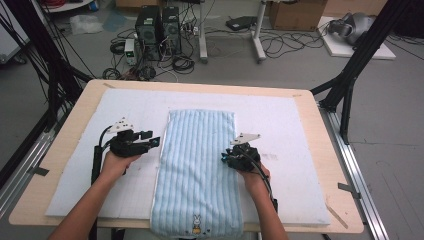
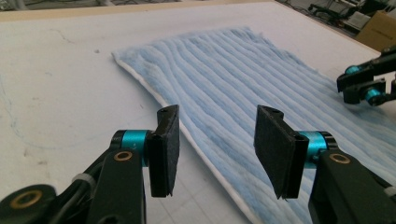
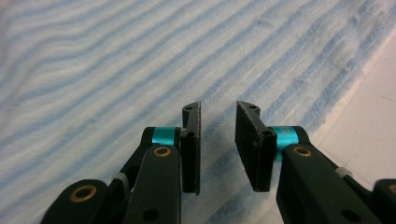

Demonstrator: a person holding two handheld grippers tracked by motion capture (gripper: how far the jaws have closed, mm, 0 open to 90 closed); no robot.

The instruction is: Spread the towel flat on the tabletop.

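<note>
A light blue striped towel (image 1: 197,170) lies flat down the middle of the white mat, its near end hanging over the table's front edge with a small rabbit print (image 1: 196,220). My left gripper (image 1: 155,141) hovers at the towel's left edge (image 2: 187,135), open, with nothing between its pads (image 2: 166,151). My right gripper (image 1: 225,159) sits over the towel's right side, close to its right edge (image 3: 345,105). Its jaws stand a little apart and hold nothing; striped towel (image 3: 140,60) shows between and beyond them. The right gripper (image 2: 366,84) also appears far off in the left gripper view.
A white mat (image 1: 285,125) covers most of the wooden table (image 1: 330,150). Black frame legs (image 1: 350,70) stand at both sides. Computers (image 1: 157,25), cables and boxes sit on the floor beyond the table's far edge.
</note>
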